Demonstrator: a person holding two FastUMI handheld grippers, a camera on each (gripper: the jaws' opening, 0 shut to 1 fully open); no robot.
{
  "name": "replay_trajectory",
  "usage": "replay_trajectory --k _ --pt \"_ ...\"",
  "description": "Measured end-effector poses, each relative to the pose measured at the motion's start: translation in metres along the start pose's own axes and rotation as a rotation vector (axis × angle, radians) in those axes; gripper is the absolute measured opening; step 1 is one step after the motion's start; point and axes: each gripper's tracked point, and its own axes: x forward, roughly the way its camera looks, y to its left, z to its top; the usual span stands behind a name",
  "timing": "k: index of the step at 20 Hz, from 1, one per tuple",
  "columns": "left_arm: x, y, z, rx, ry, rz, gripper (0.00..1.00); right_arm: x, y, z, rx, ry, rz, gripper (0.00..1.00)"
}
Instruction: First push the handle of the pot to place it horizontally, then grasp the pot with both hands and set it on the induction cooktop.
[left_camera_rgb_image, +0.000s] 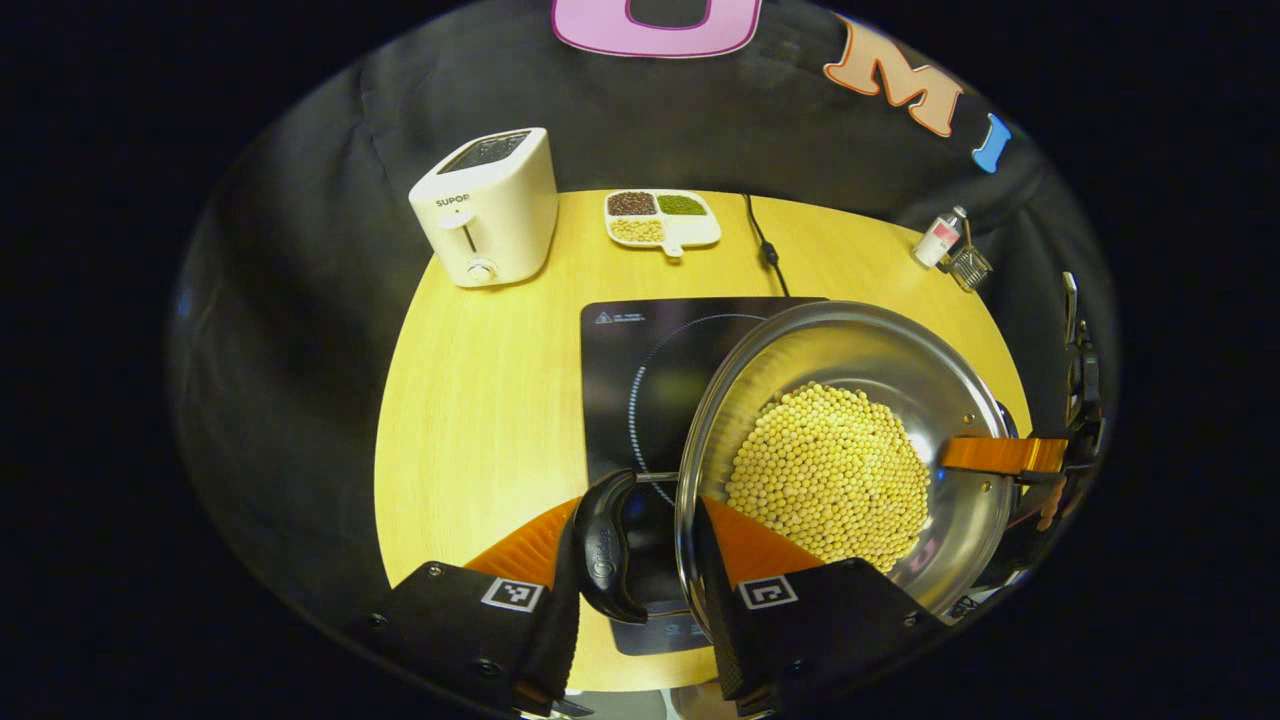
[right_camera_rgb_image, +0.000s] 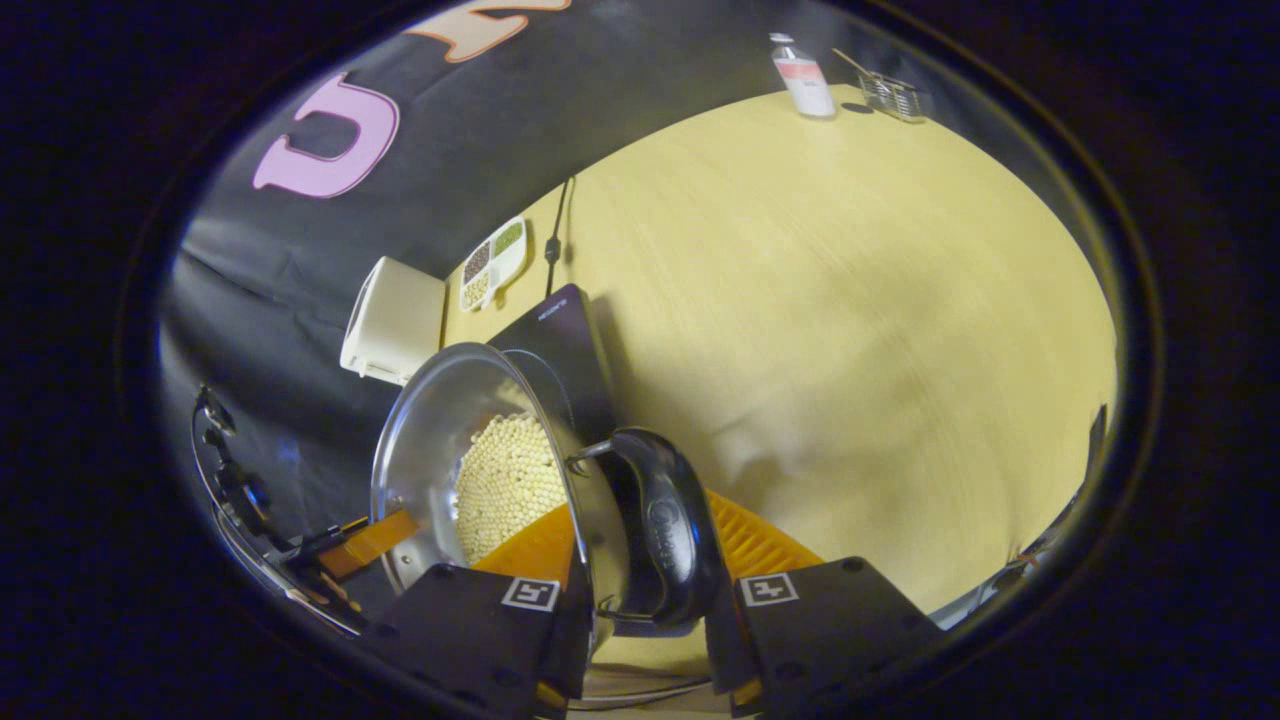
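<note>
A steel pot filled with pale round beans hangs over the right part of the black induction cooktop; whether it touches the glass I cannot tell. My left gripper is shut across the near black side handle and the rim, one finger outside and one inside the pot. My right gripper holds the opposite side. In the right gripper view, my right gripper is shut on the other black handle, with the pot to its left and the left gripper beyond it.
On the round wooden table stand a white toaster at the back left, a divided dish of grains, the cooktop's cord, a small bottle and a small wire holder. Bare tabletop lies right of the cooktop.
</note>
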Motion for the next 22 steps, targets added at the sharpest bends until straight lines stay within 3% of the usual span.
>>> replay_trajectory --k 3,4,5,10,19,20,22 --pt "0.007 0.016 0.008 0.020 -0.034 0.008 0.57 0.014 0.016 0.005 0.005 -0.014 -0.008 0.51" --pt "0.009 0.019 0.010 0.021 -0.044 0.009 0.57 0.017 0.019 0.007 0.004 -0.017 -0.011 0.43" --pt "0.012 0.021 0.012 0.022 -0.050 0.007 0.57 0.019 0.022 0.009 0.002 -0.026 -0.012 0.51" --pt "0.025 0.024 0.019 0.010 -0.076 0.000 0.58 0.028 0.023 0.021 0.008 -0.067 -0.016 0.51" --pt "0.033 0.037 0.030 0.051 -0.127 0.029 0.63 0.046 0.030 0.017 0.052 -0.039 0.002 0.52" --pt "0.033 0.037 0.031 0.050 -0.130 0.028 0.64 0.049 0.029 0.018 0.051 -0.043 0.002 0.46" --pt "0.034 0.038 0.031 0.043 -0.133 0.029 0.64 0.049 0.029 0.018 0.048 -0.046 0.003 0.49"
